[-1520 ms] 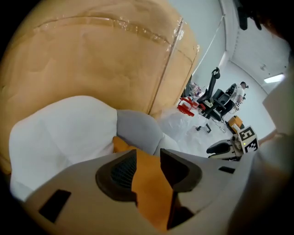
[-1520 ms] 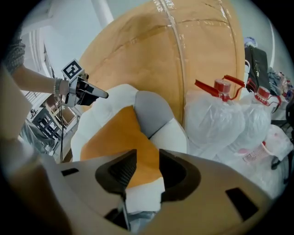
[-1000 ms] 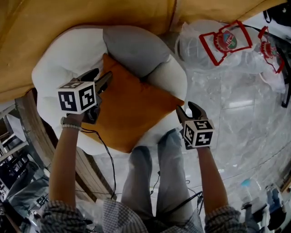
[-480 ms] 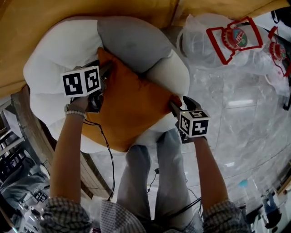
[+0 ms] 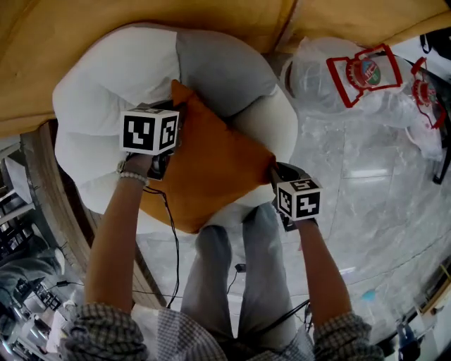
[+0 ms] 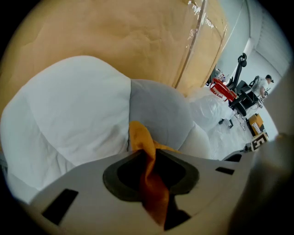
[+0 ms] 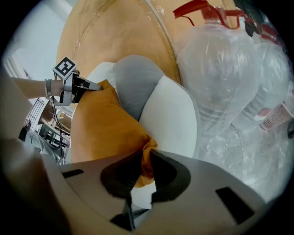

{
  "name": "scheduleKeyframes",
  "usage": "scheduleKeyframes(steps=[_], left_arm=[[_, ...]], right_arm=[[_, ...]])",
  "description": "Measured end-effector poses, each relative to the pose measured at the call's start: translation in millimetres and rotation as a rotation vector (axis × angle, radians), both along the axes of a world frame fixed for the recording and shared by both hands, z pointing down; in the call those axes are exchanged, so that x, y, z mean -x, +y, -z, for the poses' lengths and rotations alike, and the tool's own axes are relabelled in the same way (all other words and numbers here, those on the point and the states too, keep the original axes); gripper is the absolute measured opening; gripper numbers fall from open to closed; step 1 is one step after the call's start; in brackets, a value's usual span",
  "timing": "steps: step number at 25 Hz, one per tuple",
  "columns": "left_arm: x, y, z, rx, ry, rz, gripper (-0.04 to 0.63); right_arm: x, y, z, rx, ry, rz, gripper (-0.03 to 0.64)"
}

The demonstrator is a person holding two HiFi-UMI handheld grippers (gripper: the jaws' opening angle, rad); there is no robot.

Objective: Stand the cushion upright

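An orange cushion lies flat on a white and grey padded seat. My left gripper sits at the cushion's upper left edge, its jaws mostly hidden under its marker cube. In the left gripper view a fold of the cushion is pinched in the left gripper. My right gripper is at the cushion's right corner. The right gripper view shows that corner of the cushion squeezed in the right gripper. Both pairs of jaws have just been closing on the fabric.
Tan panels rise behind the seat. Clear plastic bags with red print lie on the glossy floor at the right. The person's legs stand against the seat's near side. A wooden frame and a cable are at the left.
Both grippers came down onto the cushion and went from open to closed on it, the left at the upper left edge, the right at the right corner.
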State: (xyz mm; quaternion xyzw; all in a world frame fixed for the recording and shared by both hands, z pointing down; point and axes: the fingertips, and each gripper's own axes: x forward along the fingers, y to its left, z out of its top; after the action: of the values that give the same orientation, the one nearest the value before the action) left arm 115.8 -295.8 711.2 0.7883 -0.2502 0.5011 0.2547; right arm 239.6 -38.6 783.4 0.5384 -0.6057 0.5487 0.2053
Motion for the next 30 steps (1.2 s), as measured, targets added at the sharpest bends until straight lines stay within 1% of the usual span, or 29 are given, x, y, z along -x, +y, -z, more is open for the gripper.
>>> scheduleKeyframes(steps=[4, 5, 9, 11, 13, 15, 18, 21, 24, 27, 30], left_arm=[[2, 24, 24, -0.025, -0.015, -0.095, 0.086], [4, 29, 32, -0.029, -0.011, -0.104, 0.082], [13, 39, 62, -0.027, 0.035, -0.056, 0.069], [20, 44, 76, -0.034, 0.049, -0.049, 0.064], [31, 48, 91, -0.066, 0.048, -0.059, 0.061], [43, 54, 107, -0.101, 0.049, -0.062, 0.057], [60, 66, 133, -0.132, 0.077, -0.044, 0.051], [80, 75, 158, -0.157, 0.103, -0.037, 0.046], [104, 83, 187, -0.178, 0.132, 0.001, 0.041], [133, 89, 219, -0.195, 0.175, 0.073, 0.041], [165, 95, 244, -0.208, 0.206, 0.148, 0.037]], right_arm=[[7, 18, 21, 0.013, 0.009, 0.049, 0.049], [9, 20, 27, 0.014, 0.010, 0.054, 0.049], [14, 26, 47, 0.013, 0.028, 0.061, 0.048], [19, 27, 58, 0.011, 0.033, 0.055, 0.048], [27, 28, 73, 0.000, 0.034, 0.049, 0.048], [36, 30, 90, -0.015, 0.044, 0.065, 0.048], [48, 36, 117, -0.036, 0.057, 0.097, 0.048], [65, 42, 145, -0.057, 0.054, 0.103, 0.046], [79, 45, 173, -0.083, 0.056, 0.112, 0.046], [85, 38, 204, -0.123, 0.072, 0.127, 0.046], [94, 25, 234, -0.172, 0.091, 0.192, 0.046]])
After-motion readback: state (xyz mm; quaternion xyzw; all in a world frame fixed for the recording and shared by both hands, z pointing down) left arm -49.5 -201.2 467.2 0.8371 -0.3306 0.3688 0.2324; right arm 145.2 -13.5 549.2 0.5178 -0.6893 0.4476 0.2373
